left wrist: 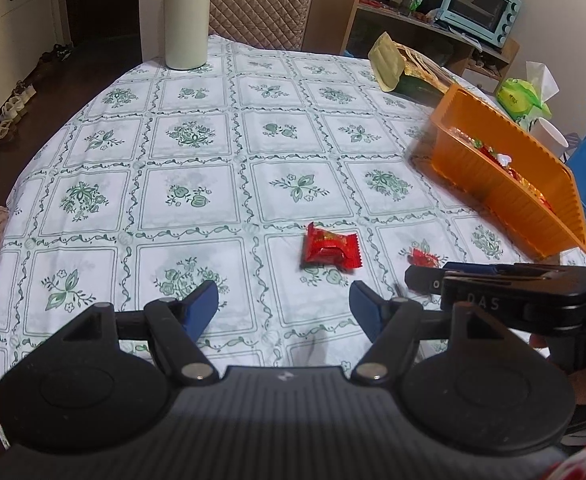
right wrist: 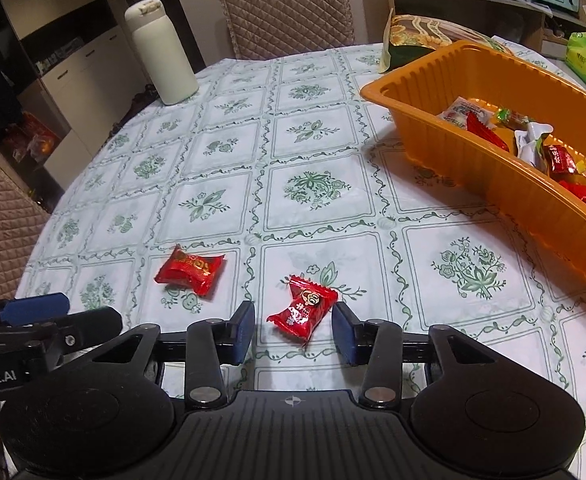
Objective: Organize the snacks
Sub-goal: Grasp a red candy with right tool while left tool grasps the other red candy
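Note:
Two red wrapped candies lie on the flowered tablecloth. One candy (right wrist: 303,312) sits between the fingers of my right gripper (right wrist: 294,314); a gap shows at the left pad, so the jaws stand open around it. The other candy (left wrist: 330,248) (right wrist: 191,270) lies just beyond my left gripper (left wrist: 283,300), which is open with nothing in it. In the left wrist view the right gripper (left wrist: 493,284) crosses from the right and hides most of its candy (left wrist: 423,258). An orange tray (left wrist: 493,196) (right wrist: 473,184) at the right holds several wrapped snacks.
A white bottle (left wrist: 185,20) (right wrist: 161,52) stands at the far side of the table. Behind the tray lie a green snack pack (left wrist: 397,64) (right wrist: 413,32), a tissue pack (left wrist: 521,96) and a white cup (left wrist: 549,136). Quilted chairs stand at the far and left edges.

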`<state>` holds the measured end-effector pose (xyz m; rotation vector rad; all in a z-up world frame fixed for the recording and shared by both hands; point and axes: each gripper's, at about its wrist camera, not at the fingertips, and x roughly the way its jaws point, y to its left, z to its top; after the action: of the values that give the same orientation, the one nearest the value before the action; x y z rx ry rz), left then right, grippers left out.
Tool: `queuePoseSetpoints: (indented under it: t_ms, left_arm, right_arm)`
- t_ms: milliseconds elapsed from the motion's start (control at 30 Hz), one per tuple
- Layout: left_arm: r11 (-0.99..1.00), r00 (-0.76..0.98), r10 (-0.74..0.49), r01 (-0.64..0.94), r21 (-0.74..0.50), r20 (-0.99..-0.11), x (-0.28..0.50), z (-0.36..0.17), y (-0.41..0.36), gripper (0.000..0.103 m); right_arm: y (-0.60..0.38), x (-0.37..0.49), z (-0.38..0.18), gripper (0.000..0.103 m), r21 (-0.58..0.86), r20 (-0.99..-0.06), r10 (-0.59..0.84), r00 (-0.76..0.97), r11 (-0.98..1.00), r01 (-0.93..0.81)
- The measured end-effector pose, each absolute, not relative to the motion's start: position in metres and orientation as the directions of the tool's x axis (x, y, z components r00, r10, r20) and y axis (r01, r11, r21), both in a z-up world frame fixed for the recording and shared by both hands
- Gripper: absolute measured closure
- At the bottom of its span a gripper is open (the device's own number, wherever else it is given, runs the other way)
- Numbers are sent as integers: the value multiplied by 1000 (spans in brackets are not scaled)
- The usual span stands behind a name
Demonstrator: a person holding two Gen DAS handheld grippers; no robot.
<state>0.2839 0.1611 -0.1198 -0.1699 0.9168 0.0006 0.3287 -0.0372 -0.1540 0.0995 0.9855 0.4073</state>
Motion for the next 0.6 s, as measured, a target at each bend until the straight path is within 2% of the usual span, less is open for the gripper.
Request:
queuePoseSetpoints:
  t_ms: [600]
  left_arm:
    - [991,609,-78,-41,-129,-789,299,-124,161,34]
  right_arm:
    - [-34,331,-158,79,211,-795,360,489,919,-333]
